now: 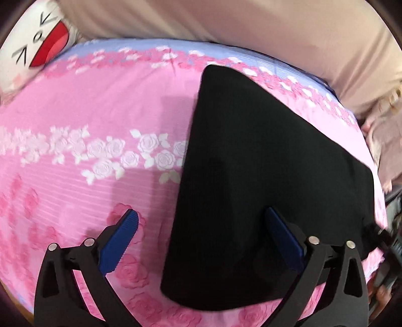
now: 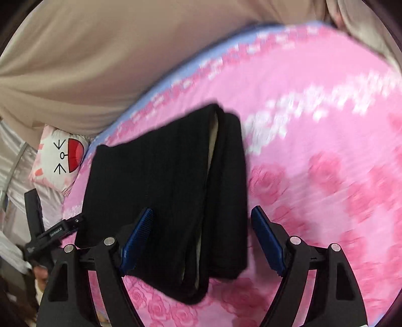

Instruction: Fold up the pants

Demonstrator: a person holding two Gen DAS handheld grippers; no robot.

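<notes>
Both tongs stand spread and grip nothing: the left gripper hangs over the near left edge of the pants, the right gripper straddles their folded layers. The pants lie folded on the pink sheet. Probably best to square the edges gently, without dragging layers apart.

A bed wears a pink rose-print sheet; beige fabric hangs behind, a cartoon-face pillow beside it.
</notes>
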